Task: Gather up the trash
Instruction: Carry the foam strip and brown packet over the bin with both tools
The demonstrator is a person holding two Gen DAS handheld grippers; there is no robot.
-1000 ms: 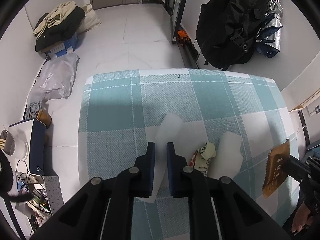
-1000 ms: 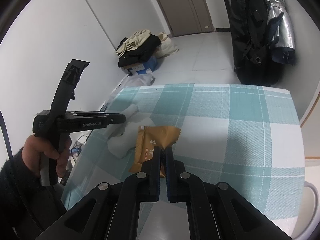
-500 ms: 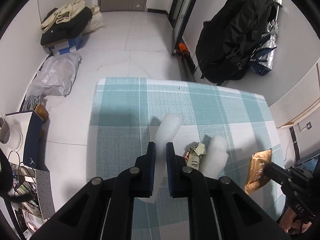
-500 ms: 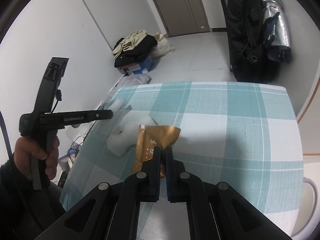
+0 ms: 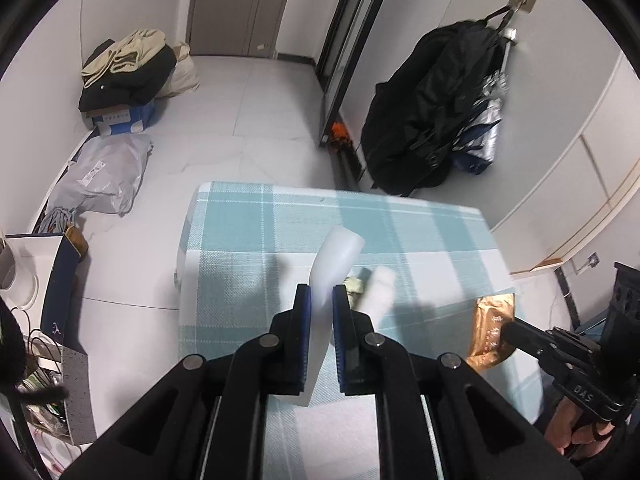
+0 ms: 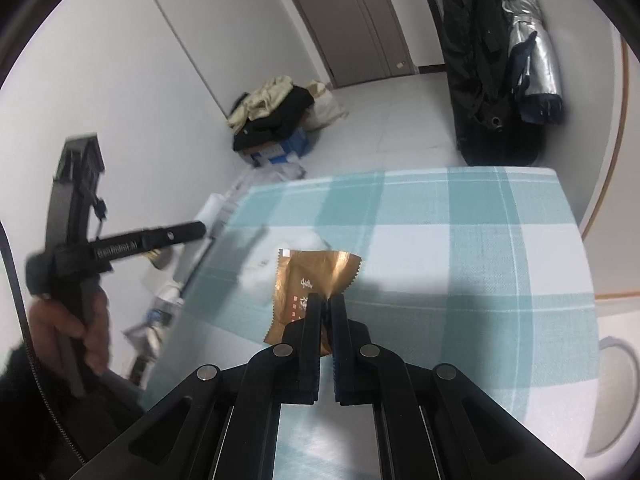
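Foam strip (image 5: pixel 334 254) clamped in left tool (image 5: pixel 321 304), long axis running away along the fingers, lifted above the counter (image 5: pixel 248 248). Gold wrapper (image 6: pixel 310 280) pinched in right tool (image 6: pixel 326 312), well right of the strip. Beyond the strip: crumpled wrapper (image 5: pixel 354 285), white piece (image 5: pixel 378 294) on the counter, nearer the left tool.

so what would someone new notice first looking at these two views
Probably the gold snack wrapper pinched in the right gripper above the teal checked tablecloth. Next, the white foam strip clamped in the left gripper, curling up over the table. Beyond the table's far right corner, a black backpack hangs on the wall.
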